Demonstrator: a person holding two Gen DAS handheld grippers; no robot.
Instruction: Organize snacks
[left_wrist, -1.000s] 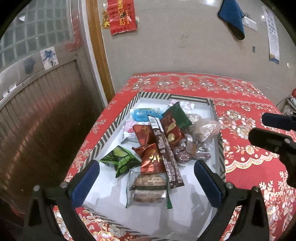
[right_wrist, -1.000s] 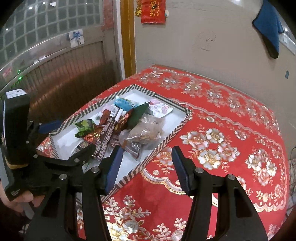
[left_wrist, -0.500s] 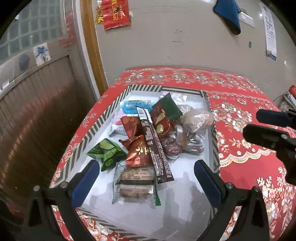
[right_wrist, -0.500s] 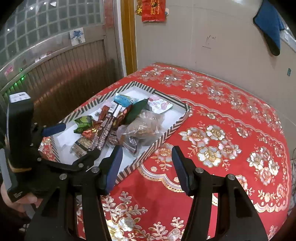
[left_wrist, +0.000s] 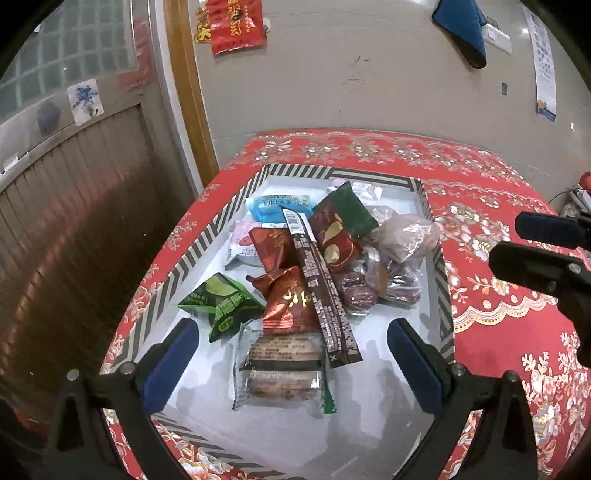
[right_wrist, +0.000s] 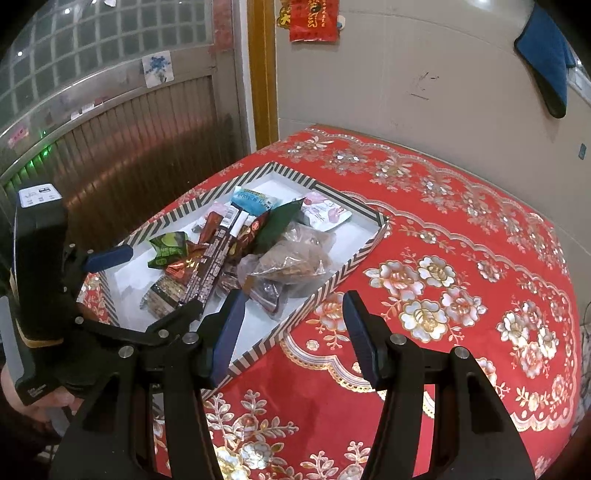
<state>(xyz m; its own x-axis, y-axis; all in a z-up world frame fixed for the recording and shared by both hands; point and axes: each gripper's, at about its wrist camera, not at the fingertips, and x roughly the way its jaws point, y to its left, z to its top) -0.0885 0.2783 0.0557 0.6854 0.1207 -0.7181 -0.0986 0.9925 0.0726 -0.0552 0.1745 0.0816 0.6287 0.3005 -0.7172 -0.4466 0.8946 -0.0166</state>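
Red tablecloth (left_wrist: 480, 206), heaped mixed snack packets (left_wrist: 306, 280)

The tray's (left_wrist: 207, 236) near rim is cut off by the left wrist picture's lower edge, the print on the long brown bar wrapper (left_wrist: 319, 291) cannot be read, and the dark pieces beneath the clear bag (right_wrist: 291, 254) are largely hidden.

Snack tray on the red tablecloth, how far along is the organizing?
Done: nothing sorted that I can see; the snacks lie jumbled in the striped tray. In hand: nothing; the left gripper hovers open over the cookie pack, and the right gripper is open and empty over the tray's edge. Left: seemingly all the sorting.
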